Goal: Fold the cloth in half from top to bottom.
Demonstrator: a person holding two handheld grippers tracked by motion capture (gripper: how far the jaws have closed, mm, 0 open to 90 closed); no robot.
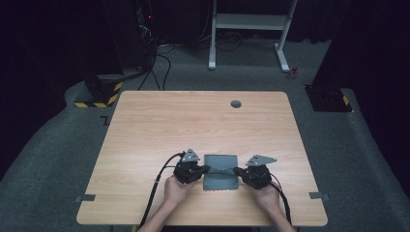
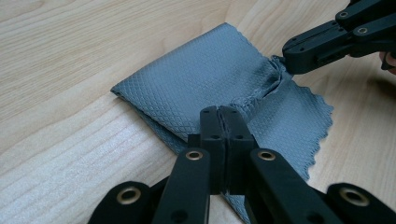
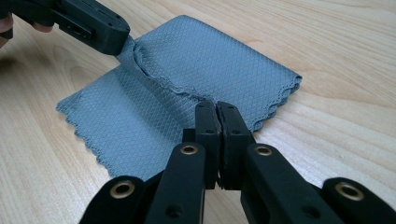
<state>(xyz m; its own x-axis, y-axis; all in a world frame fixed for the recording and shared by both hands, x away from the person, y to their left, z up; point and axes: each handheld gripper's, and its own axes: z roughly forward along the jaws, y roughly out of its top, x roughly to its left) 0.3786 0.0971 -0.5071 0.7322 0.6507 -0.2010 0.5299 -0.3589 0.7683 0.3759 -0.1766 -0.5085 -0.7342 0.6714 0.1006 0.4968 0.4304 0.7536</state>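
A grey textured cloth [image 1: 221, 172] with scalloped edges lies folded on the wooden table [image 1: 145, 130], near its front edge. My left gripper [image 1: 207, 169] is shut on the cloth's left side, and my right gripper [image 1: 236, 170] is shut on its right side. In the left gripper view the jaws [image 2: 223, 111] pinch the near edge of the cloth [image 2: 196, 84], with the other gripper [image 2: 292, 53] clamped on the far edge. The right gripper view shows its jaws [image 3: 215, 106] on the cloth [image 3: 187, 60] and the left gripper [image 3: 114, 39] opposite. A raised crease runs between the two grips.
A small round grey grommet [image 1: 236, 104] sits in the table near its far edge. Tape pieces [image 1: 85, 197] mark the front corners. Beyond the table stand a white desk frame [image 1: 249, 21] and dark equipment with cables [image 1: 145, 29] on grey carpet.
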